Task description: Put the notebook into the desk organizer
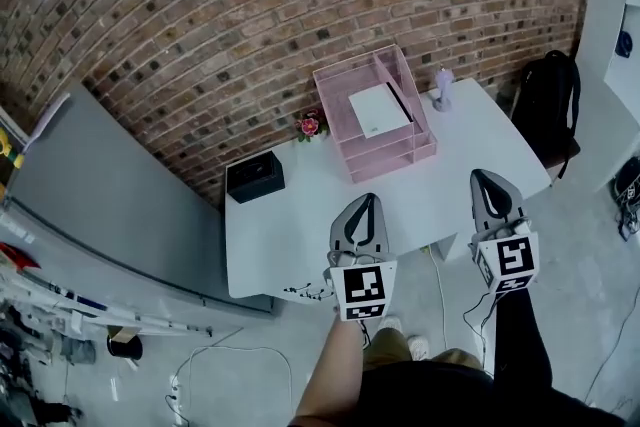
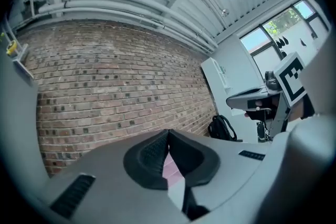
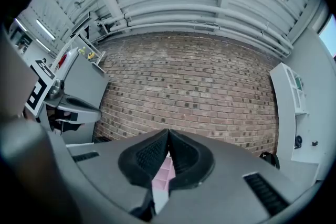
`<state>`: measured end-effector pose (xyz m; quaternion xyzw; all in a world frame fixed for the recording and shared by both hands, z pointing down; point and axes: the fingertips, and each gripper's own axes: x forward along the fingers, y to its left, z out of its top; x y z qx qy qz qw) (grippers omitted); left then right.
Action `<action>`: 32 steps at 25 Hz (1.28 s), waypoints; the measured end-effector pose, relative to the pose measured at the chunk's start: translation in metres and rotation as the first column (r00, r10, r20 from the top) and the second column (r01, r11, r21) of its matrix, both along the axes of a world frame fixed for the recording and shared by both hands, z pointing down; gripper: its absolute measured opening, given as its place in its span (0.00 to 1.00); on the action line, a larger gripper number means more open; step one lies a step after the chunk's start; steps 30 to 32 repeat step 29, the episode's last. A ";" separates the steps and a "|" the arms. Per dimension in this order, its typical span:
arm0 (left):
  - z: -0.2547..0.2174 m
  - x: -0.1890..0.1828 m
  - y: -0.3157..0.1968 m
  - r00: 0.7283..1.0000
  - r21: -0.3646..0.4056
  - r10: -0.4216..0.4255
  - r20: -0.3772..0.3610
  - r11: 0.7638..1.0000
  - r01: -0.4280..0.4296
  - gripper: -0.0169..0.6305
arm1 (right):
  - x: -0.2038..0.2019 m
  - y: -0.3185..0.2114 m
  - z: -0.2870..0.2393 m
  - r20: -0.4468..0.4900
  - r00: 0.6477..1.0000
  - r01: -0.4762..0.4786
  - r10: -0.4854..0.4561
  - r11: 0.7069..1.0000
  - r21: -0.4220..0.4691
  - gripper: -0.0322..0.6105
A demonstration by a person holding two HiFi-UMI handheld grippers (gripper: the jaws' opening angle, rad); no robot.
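Note:
The white notebook with a dark spine lies in the top tray of the pink desk organizer, which stands at the back of the white table against the brick wall. My left gripper hangs over the table's front part, shut with nothing in it, well short of the organizer. My right gripper is past the table's right front edge, also shut and empty. In the left gripper view the jaws meet, with a sliver of pink organizer below them. The right gripper view shows the same: shut gripper, pink organizer.
A black box sits at the table's back left, a small flower beside the organizer, a pale lavender object at its right. A black backpack stands right of the table. A grey panel leans at left; cables lie on the floor.

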<state>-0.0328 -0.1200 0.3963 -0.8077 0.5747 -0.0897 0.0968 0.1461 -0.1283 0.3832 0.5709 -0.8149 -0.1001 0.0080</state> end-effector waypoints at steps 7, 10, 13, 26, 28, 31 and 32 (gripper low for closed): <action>-0.016 -0.012 0.001 0.997 0.033 -0.033 -0.075 0.999 0.035 0.05 | -0.006 0.010 -0.013 -0.026 1.000 0.013 -0.012 0.999 0.040 0.08; -0.019 -0.015 -0.002 0.989 0.027 -0.032 -0.141 0.999 0.036 0.05 | -0.007 0.009 -0.017 -0.031 0.999 0.019 -0.018 0.999 0.046 0.08; -0.017 -0.018 -0.003 0.979 0.011 -0.030 -0.204 0.999 0.033 0.05 | -0.007 0.011 -0.021 -0.042 0.999 0.027 -0.024 0.998 0.059 0.08; -0.012 -0.013 -0.002 0.988 0.006 -0.041 -0.146 0.999 0.043 0.05 | 0.002 0.010 -0.020 -0.021 0.999 0.027 -0.026 0.997 0.066 0.08; -0.014 -0.011 -0.003 0.987 0.005 -0.040 -0.155 0.999 0.041 0.05 | 0.003 0.009 -0.020 -0.017 0.999 0.028 -0.027 0.997 0.067 0.08; -0.015 -0.011 -0.004 0.986 0.003 -0.039 -0.162 0.999 0.040 0.05 | 0.004 0.008 -0.021 -0.015 0.999 0.029 -0.028 0.997 0.068 0.08; -0.015 -0.011 -0.004 0.986 0.003 -0.039 -0.162 0.999 0.040 0.05 | 0.004 0.008 -0.021 -0.015 0.999 0.029 -0.028 0.997 0.068 0.08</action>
